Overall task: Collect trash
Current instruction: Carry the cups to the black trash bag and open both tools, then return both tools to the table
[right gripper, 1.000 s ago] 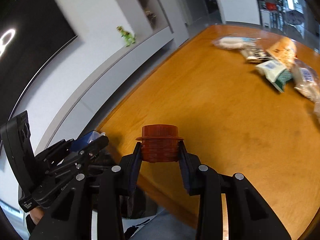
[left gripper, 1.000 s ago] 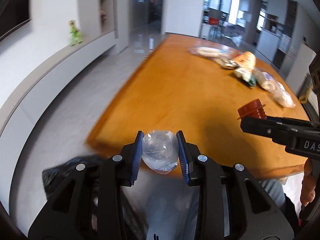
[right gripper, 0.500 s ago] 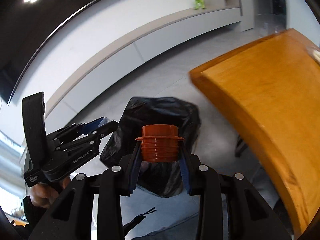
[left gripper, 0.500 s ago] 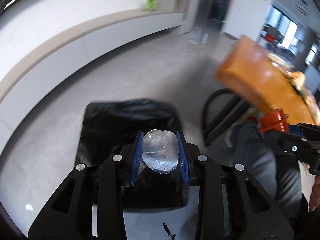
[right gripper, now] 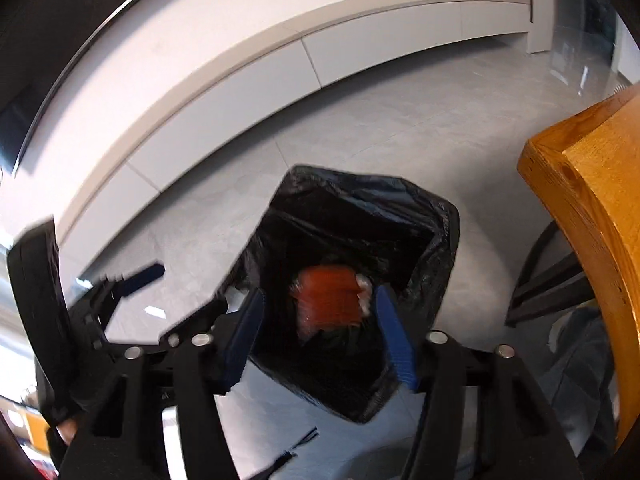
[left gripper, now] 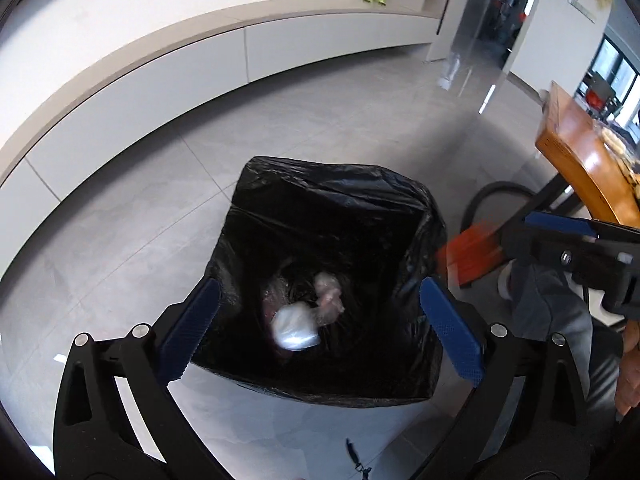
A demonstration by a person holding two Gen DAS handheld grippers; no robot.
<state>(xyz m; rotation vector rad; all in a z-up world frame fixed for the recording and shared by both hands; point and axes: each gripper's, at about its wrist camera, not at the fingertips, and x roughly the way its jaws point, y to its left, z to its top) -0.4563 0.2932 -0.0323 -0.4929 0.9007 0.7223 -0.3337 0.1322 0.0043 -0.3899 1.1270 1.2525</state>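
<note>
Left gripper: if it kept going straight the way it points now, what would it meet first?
Most likely the open black bin bag: the left gripper, jaws opening with nothing between them, aims into its mouth, toward the clear plastic trash inside. Depth is uncertain.

Left gripper (left gripper: 318, 320) pointed steeply down, jaws opening, blue-padded fingers (left gripper: 188, 330) spread wide, nothing between them. Right gripper (right gripper: 320, 322) likewise tilted down, jaws opening, pads clear of blurred orange piece between fingers (right gripper: 394, 340). Right gripper entered left wrist view from right edge. Bare hand (left gripper: 628, 376) partly visible at right edge. Left gripper blurred at left of right wrist view.
</note>
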